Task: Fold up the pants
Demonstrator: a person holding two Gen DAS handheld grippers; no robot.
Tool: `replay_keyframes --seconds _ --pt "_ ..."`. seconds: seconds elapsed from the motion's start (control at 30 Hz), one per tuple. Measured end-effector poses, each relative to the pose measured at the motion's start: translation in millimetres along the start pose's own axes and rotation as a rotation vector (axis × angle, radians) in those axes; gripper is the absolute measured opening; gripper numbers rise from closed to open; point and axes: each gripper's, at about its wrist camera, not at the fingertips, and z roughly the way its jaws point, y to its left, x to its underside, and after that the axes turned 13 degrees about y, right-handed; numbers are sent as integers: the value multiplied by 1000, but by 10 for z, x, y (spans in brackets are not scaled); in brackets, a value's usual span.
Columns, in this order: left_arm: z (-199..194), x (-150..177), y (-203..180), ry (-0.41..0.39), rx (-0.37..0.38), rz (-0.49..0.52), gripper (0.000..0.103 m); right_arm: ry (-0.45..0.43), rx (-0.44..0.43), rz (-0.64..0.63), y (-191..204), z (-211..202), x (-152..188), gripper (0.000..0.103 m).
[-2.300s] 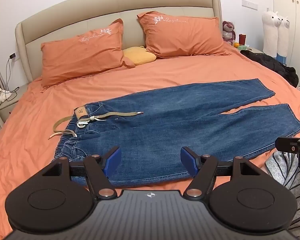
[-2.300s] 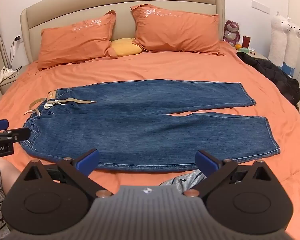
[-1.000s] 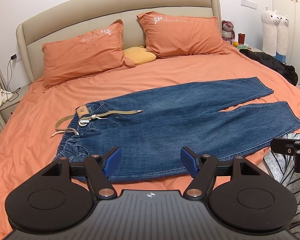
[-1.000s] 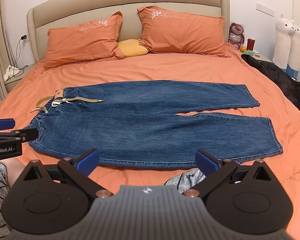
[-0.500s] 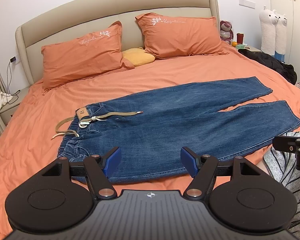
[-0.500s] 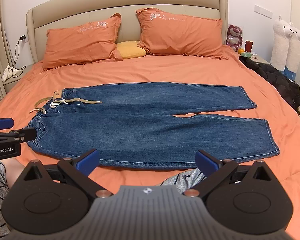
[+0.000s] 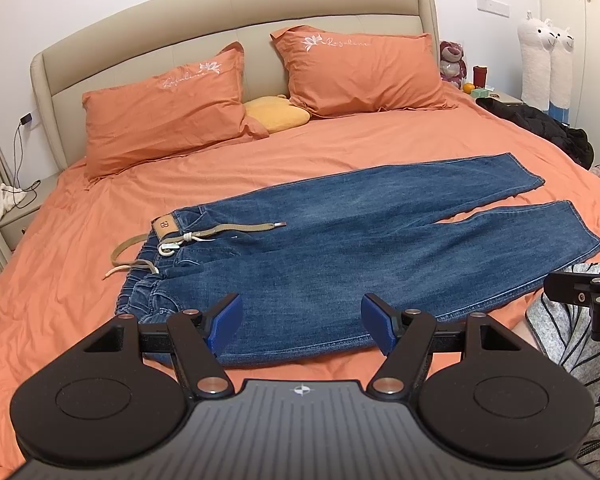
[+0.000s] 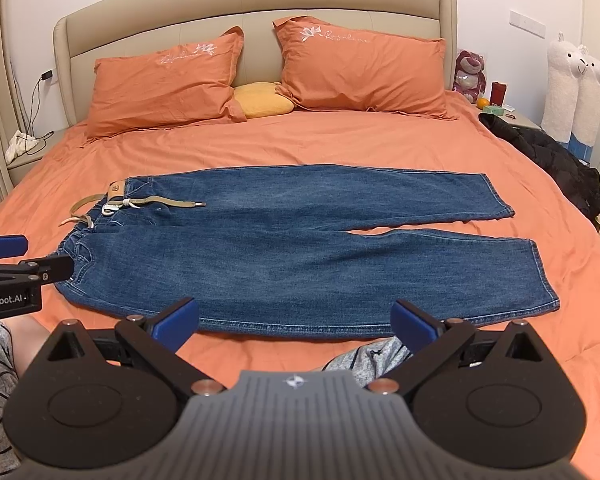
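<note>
Blue jeans (image 7: 340, 248) (image 8: 300, 240) lie flat across the orange bed, waistband with a khaki belt (image 7: 204, 232) (image 8: 156, 202) to the left, both legs spread to the right. My left gripper (image 7: 301, 320) hovers open over the near hem side of the waist and hip, holding nothing. My right gripper (image 8: 295, 320) is open too, just short of the near edge of the lower leg. Each gripper shows at the edge of the other's view.
Two orange pillows (image 8: 164, 80) and a yellow cushion (image 8: 264, 100) lie at the headboard. A black jacket (image 8: 552, 160) is heaped on the bed's right edge. A person's grey striped clothing (image 7: 572, 320) is at the near edge. Nightstands flank the bed.
Both views shifted only slightly; the grippers have hovered in nearly the same place, both open. The jeans have not moved.
</note>
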Motion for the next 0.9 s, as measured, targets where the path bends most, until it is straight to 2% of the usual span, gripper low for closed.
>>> replay_keyframes --seconds 0.9 --pt "-1 17 20 2 1 10 80 -10 5 -8 26 -11 -13 98"
